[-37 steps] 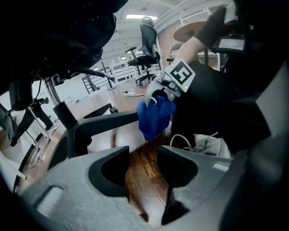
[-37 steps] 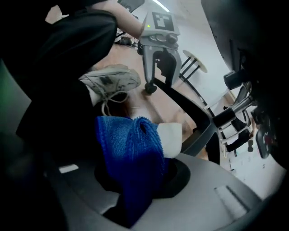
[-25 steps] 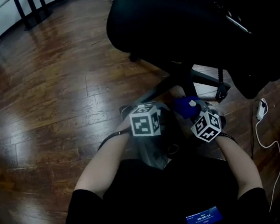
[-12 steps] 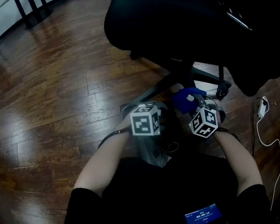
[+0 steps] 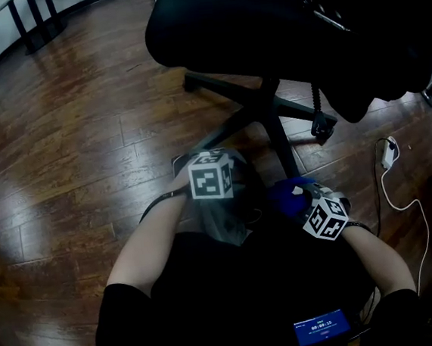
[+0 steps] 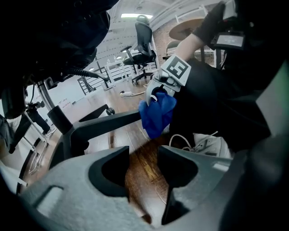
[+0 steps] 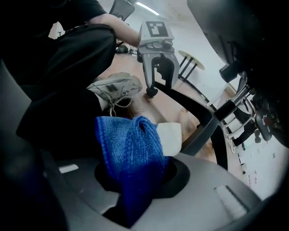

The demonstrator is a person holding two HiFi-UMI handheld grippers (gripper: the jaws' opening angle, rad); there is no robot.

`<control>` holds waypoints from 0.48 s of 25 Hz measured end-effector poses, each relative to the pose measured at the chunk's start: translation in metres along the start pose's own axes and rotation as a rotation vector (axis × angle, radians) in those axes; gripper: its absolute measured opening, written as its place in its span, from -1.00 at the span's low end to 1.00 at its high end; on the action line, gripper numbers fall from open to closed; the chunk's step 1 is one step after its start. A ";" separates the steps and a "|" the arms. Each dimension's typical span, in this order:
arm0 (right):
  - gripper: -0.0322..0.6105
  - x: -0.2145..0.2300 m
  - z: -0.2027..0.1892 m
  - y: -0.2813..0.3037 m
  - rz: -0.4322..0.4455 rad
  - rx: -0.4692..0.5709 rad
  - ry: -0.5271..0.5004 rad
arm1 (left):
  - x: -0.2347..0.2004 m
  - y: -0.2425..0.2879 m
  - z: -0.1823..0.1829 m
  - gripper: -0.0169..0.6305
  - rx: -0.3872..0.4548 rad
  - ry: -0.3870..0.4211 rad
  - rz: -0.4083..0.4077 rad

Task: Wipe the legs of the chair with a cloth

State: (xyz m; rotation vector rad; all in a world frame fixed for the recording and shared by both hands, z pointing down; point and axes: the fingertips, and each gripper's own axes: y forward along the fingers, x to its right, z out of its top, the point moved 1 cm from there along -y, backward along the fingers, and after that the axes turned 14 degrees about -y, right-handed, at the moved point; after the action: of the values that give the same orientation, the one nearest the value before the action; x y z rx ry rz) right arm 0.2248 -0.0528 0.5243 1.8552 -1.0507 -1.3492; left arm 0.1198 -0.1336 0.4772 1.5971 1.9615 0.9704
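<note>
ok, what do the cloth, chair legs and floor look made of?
Cloth: blue looped-pile fabric, likely microfibre; fine knit ribs show.
Chair legs: black, matte and smoothly moulded, probably plastic, though it could be painted metal.
Floor: dark, glossy wood-look planks; seams, grain and glare show. Whether it is real wood or laminate is unclear.

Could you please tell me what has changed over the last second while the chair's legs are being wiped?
The right gripper, shut on the blue cloth, slid it along the chair leg, away from the centre post and toward the person. Nothing was picked up or let go. The left gripper stayed about where it was, jaws slightly apart and empty.
</note>
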 end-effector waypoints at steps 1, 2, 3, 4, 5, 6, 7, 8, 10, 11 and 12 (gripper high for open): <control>-0.63 0.006 0.000 0.001 -0.003 0.005 0.014 | 0.001 0.000 0.001 -0.37 0.000 0.005 0.000; -0.63 0.014 0.001 0.003 -0.011 0.011 0.027 | 0.001 0.001 0.001 -0.37 0.002 0.009 -0.001; -0.63 0.024 0.003 0.005 -0.028 0.017 0.038 | 0.001 0.001 0.001 -0.37 0.007 0.011 -0.002; -0.63 0.037 0.005 0.009 -0.055 0.020 0.046 | 0.000 0.000 0.001 -0.37 0.013 0.009 -0.002; -0.63 0.051 0.008 0.013 -0.089 0.021 0.052 | -0.002 0.000 0.001 -0.37 0.022 0.005 -0.002; -0.63 0.068 0.011 0.018 -0.129 0.017 0.057 | -0.005 0.001 0.001 -0.37 0.030 0.000 -0.002; -0.63 0.085 0.014 0.024 -0.172 0.011 0.059 | -0.006 0.002 0.001 -0.37 0.037 -0.005 -0.005; -0.63 0.103 0.016 0.029 -0.217 0.004 0.057 | -0.007 0.004 0.000 -0.37 0.038 -0.008 -0.010; -0.63 0.139 0.021 0.040 -0.308 -0.005 0.045 | -0.008 0.010 -0.003 -0.37 0.025 -0.006 -0.025; -0.63 0.157 0.024 0.045 -0.351 -0.008 0.041 | -0.008 0.012 -0.004 -0.37 0.021 -0.005 -0.031; -0.62 0.173 0.026 0.049 -0.391 -0.007 0.043 | -0.008 0.014 -0.004 -0.37 0.024 -0.006 -0.036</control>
State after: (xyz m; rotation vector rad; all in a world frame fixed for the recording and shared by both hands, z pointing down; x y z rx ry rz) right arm 0.2164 -0.2276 0.4758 2.1507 -0.6806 -1.5157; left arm 0.1280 -0.1407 0.4896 1.5701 1.9982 0.9297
